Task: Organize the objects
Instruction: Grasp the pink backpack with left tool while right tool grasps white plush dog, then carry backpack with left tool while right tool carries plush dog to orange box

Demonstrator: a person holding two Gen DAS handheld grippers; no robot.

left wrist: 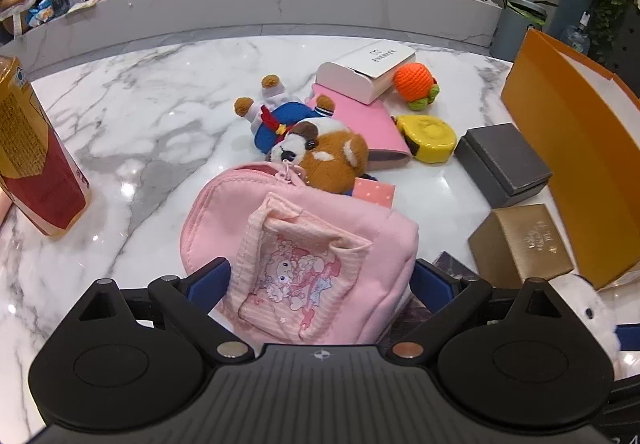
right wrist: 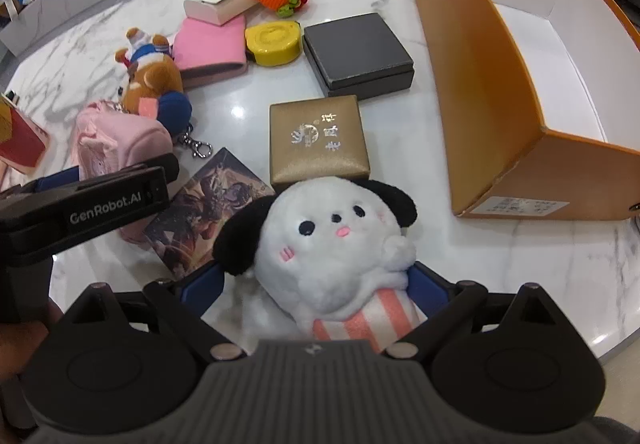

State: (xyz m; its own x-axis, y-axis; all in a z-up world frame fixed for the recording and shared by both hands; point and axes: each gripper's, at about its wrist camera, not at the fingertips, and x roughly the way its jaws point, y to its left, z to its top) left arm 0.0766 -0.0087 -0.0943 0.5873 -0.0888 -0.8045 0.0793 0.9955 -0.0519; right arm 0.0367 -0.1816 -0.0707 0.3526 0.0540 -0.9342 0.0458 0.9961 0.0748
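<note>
Your orange box (right wrist: 500,96) is empty; everything litters the desk (right wrist: 500,264). Both grippers gape, the left gripper (left wrist: 320,276) around the pink pouch (left wrist: 304,236), the right gripper (right wrist: 320,284) around the white plush (right wrist: 332,244).

In the left wrist view the worktop (left wrist: 140,116) lies bare at the upper left and centre left. The red carton (left wrist: 36,164) blocks the left edge. In the right wrist view the orange box (right wrist: 500,92) walls the right side, with bare marble below it. Small boxes and toys crowd the middle.
</note>
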